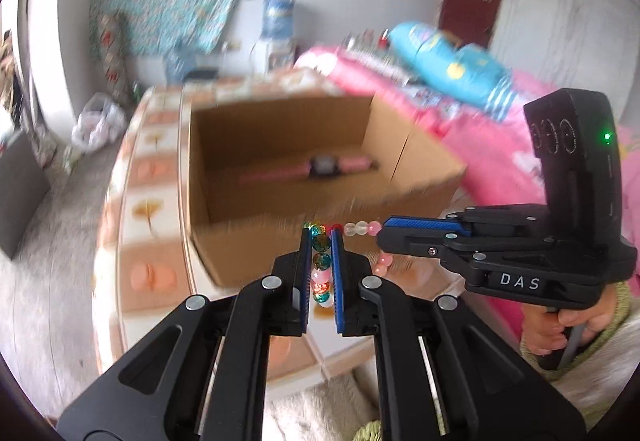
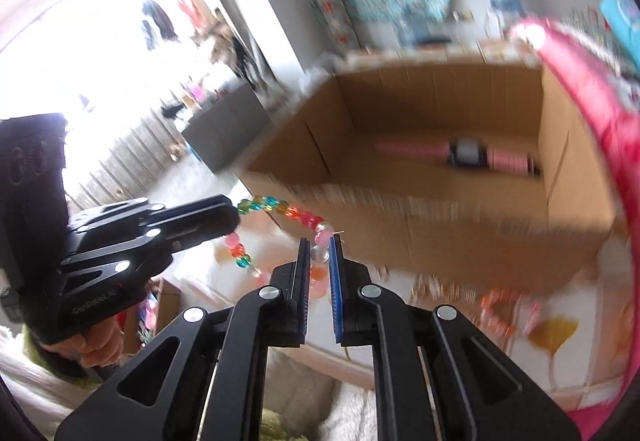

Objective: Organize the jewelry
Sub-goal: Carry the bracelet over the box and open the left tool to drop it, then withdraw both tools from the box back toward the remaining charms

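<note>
A bead bracelet (image 1: 322,261) of teal, orange, pink and clear beads hangs in the air between both grippers. My left gripper (image 1: 321,237) is shut on its teal and orange part. My right gripper (image 2: 320,241) is shut on its pink and clear beads (image 2: 320,253). In the left wrist view the right gripper (image 1: 380,237) comes in from the right, level with the bracelet. In the right wrist view the left gripper (image 2: 236,219) enters from the left. Behind the bracelet stands an open cardboard box (image 1: 304,241) with a pink-strapped watch (image 1: 324,165) on its bottom.
The box (image 2: 460,241) stands on a floral tablecloth (image 1: 148,209). More beaded jewelry (image 2: 496,309) lies on the cloth to the right of the box front. A pink quilt (image 1: 492,149) and a blue pillow (image 1: 448,61) lie at the right. A hand (image 1: 556,333) grips the right tool.
</note>
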`<state>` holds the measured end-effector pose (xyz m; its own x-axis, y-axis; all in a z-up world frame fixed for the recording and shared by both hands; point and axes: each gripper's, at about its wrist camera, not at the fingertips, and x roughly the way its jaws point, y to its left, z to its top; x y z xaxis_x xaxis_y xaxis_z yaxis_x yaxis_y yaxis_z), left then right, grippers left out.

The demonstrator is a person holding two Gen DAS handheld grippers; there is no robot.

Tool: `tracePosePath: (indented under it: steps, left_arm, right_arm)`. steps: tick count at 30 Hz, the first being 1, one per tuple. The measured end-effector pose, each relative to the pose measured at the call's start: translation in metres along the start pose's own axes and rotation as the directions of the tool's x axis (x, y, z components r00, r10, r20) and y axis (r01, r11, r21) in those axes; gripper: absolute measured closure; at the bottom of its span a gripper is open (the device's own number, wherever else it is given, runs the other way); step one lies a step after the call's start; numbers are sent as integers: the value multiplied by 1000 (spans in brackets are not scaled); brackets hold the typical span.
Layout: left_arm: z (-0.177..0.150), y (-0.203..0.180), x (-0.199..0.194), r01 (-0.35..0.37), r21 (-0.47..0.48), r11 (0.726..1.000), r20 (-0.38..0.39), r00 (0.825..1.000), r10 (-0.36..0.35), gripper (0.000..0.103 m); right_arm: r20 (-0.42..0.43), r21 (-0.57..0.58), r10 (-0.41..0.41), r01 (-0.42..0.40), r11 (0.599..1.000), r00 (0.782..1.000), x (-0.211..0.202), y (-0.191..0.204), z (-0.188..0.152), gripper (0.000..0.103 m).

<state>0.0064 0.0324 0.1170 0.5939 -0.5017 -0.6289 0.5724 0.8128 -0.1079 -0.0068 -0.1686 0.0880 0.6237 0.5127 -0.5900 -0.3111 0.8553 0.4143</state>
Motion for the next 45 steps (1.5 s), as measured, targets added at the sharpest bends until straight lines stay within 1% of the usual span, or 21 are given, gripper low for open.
tracePosePath:
  steps: [2, 6, 8, 10, 11, 13, 15, 17, 20, 22, 24, 28, 30, 33, 35, 36, 37, 40, 42, 44, 45]
  left_arm:
    - [18, -1, -8, 6, 29, 1000, 52, 999, -7, 95]
    - [53, 3, -3, 4, 65, 998, 107, 994, -11, 95]
    - [66, 8, 12, -8, 65, 998, 98, 995, 1, 95]
    - [75, 17, 33, -30, 55, 998, 58, 998, 27, 95]
    - [79, 22, 48, -48, 47, 998, 25, 999, 47, 95]
    - [84, 32, 70, -61, 37, 997, -28, 998, 62, 95]
    - [82, 44, 95, -82, 33, 996, -103, 991, 85, 95]
    - [76, 52, 110, -102, 39, 994, -154, 982, 107, 95]
    - [69, 61, 128, -128, 44, 991, -217, 967, 135, 94]
    - [66, 63, 134, -155, 61, 986, -237, 957, 165, 94]
    - [63, 65, 137, -171, 74, 982, -242, 953, 184, 94]
    - [61, 67, 134, -200, 81, 976, -235, 948, 214, 90]
    - [62, 69, 128, -207, 74, 976, -218, 951, 218, 90]
    - [65, 70, 109, -205, 54, 977, -173, 962, 211, 86]
    - [64, 68, 91, -194, 40, 980, -131, 971, 198, 83]
    - [62, 66, 78, -185, 34, 982, -105, 977, 188, 82]
    - [59, 64, 64, -162, 27, 986, -73, 984, 163, 82]
    - [42, 54, 28, -78, 21, 997, 6, 997, 78, 73]
    - [26, 49, 15, -41, 14, 999, 24, 999, 41, 71]
    - [10, 46, 10, -53, -5, 999, 17, 998, 53, 68]
    - [2, 47, 9, -66, -19, 998, 10, 998, 67, 67]
  right_arm:
    - [51, -19, 32, -31, 999, 998, -11, 1, 23, 93]
    - [64, -16, 61, -60, 998, 996, 1, -12, 63, 93]
    - [26, 8, 68, -68, 998, 997, 21, -25, 80, 93]
    - [-41, 40, 71, -70, 997, 997, 50, -42, 96, 93]
    - [-92, 60, 59, -54, 997, 994, 68, -52, 102, 93]
    - [-160, 83, 60, -47, 995, 985, 93, -65, 107, 93]
    - [-259, 108, 63, -36, 993, 964, 125, -76, 110, 93]
    - [-321, 120, 56, -18, 993, 945, 145, -80, 111, 93]
    - [-427, 148, 53, 12, 989, 903, 177, -83, 110, 93]
    - [-463, 187, 80, 9, 982, 883, 190, -85, 107, 93]
    - [-472, 230, 117, -6, 973, 874, 196, -85, 107, 92]
    - [-444, 265, 148, -29, 964, 884, 195, -83, 107, 92]
    - [-414, 279, 168, -51, 959, 895, 187, -82, 105, 92]
    - [-347, 289, 194, -93, 953, 918, 165, -81, 103, 92]
    - [-286, 281, 215, -133, 950, 934, 136, -78, 98, 92]
    - [-262, 276, 229, -155, 949, 937, 125, -76, 98, 92]
    - [-230, 267, 252, -188, 945, 940, 107, -73, 93, 92]
    - [-166, 245, 304, -259, 934, 938, 63, -68, 69, 92]
    - [-140, 229, 273, -237, 944, 952, 42, -68, 49, 88]
    - [-118, 153, 140, -121, 981, 983, 18, -64, 31, 82]
    - [-110, 133, 80, -65, 989, 991, 10, -63, 24, 79]
